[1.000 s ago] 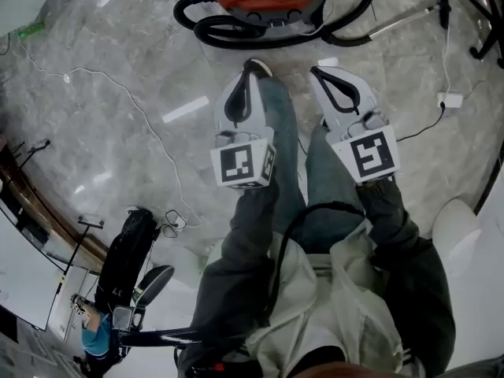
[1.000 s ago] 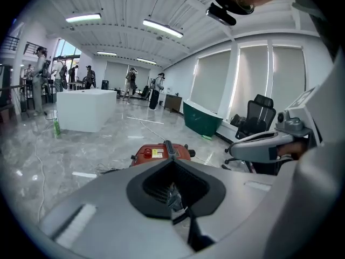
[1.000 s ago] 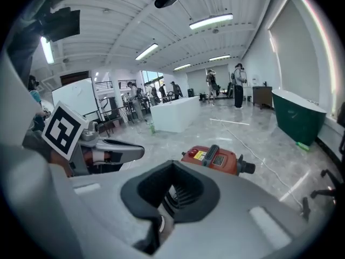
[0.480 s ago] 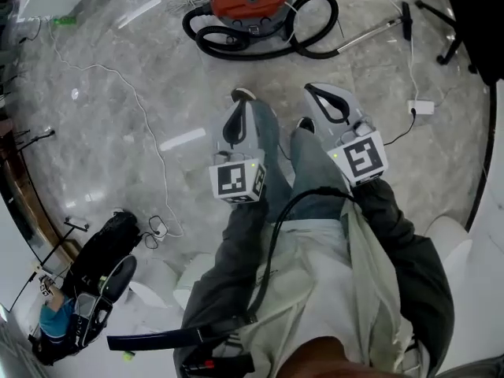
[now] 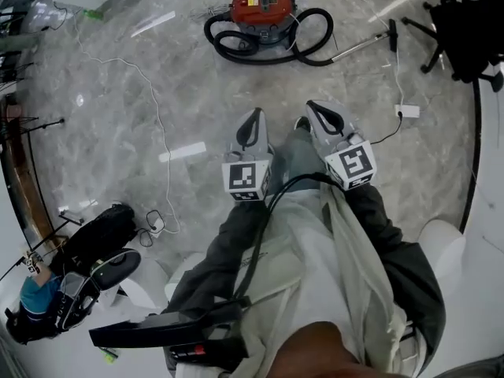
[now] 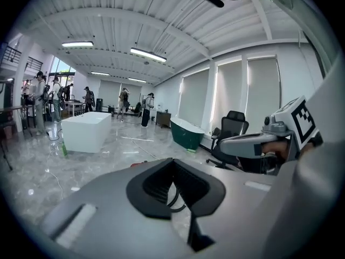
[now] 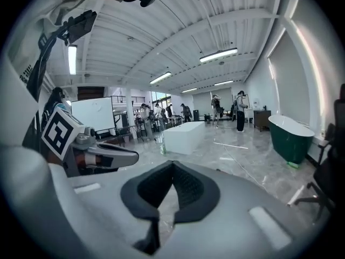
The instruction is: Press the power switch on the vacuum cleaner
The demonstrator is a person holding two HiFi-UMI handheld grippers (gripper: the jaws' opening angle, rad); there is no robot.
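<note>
Vacuum cleaner (image 5: 264, 5): red, on the marble floor (image 5: 118, 109), far ahead, black hose (image 5: 216, 42) looped around it, well apart from both grippers.
Left gripper (image 5: 253, 115): jaws together, nothing between.
Right gripper (image 5: 315, 105): jaws together, nothing between.

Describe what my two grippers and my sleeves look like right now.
The left gripper and right gripper are pale grey tapered shells with black ribbed fingers. Each carries a white cube printed with black square markers. The sleeves are dark grey under a pale vest, and a black cable loops across it.
</note>
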